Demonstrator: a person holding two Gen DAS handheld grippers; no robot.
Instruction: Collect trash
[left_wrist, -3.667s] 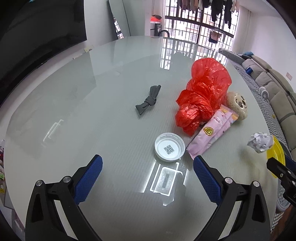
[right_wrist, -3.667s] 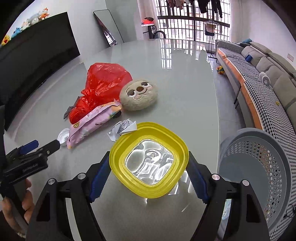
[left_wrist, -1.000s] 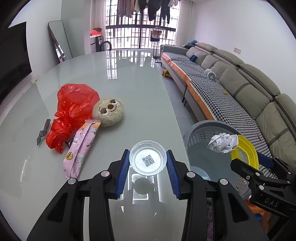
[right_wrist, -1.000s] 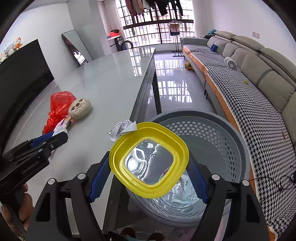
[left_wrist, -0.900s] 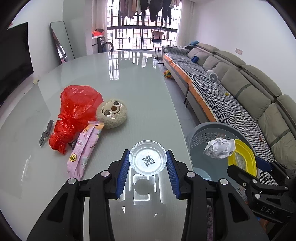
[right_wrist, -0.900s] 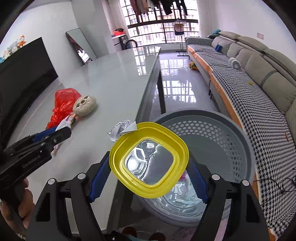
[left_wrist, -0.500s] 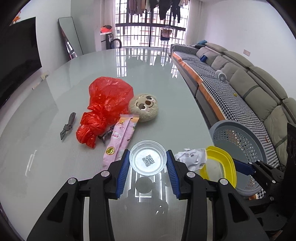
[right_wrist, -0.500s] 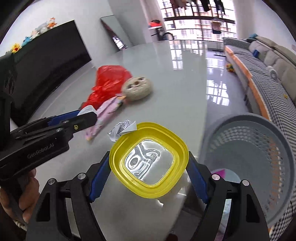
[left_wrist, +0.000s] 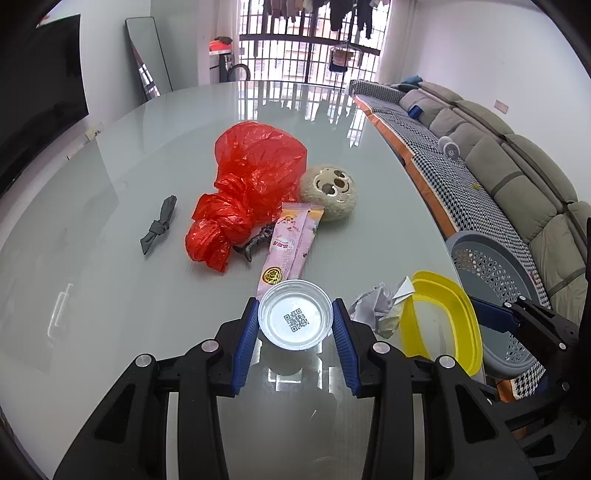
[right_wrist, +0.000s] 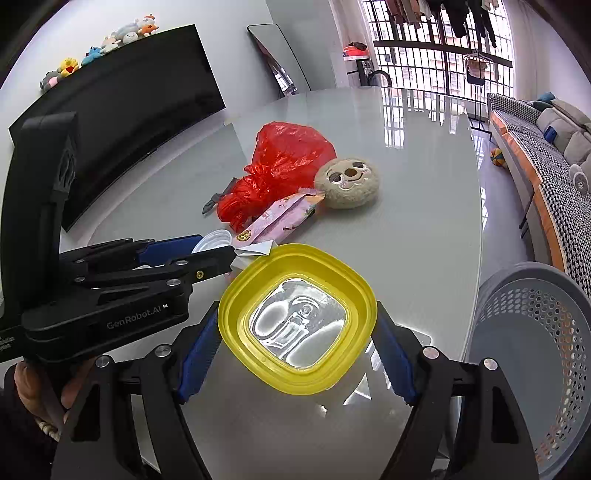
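Note:
My left gripper (left_wrist: 295, 320) is shut on a clear round plastic lid (left_wrist: 295, 319) with a QR code, held over the glass table (left_wrist: 110, 258). My right gripper (right_wrist: 297, 325) is shut on a yellow square lid (right_wrist: 297, 321), with a crumpled paper (right_wrist: 255, 249) stuck at its far edge; both also show in the left wrist view, the lid (left_wrist: 443, 317) and the paper (left_wrist: 376, 306). A red plastic bag (left_wrist: 251, 184) and a pink wrapper (left_wrist: 291, 243) lie on the table ahead.
A grey perforated basket (right_wrist: 535, 332) stands off the table's right edge, also seen in the left wrist view (left_wrist: 491, 266). A round plush face (left_wrist: 328, 192), a grey knotted cloth (left_wrist: 159, 225) and a small dark object (left_wrist: 255, 243) lie on the table. A sofa (left_wrist: 498, 166) is at right.
Both grippers have swung left, from over the basket back above the table, each still holding its lid. The basket now sits at the right edge of both views.

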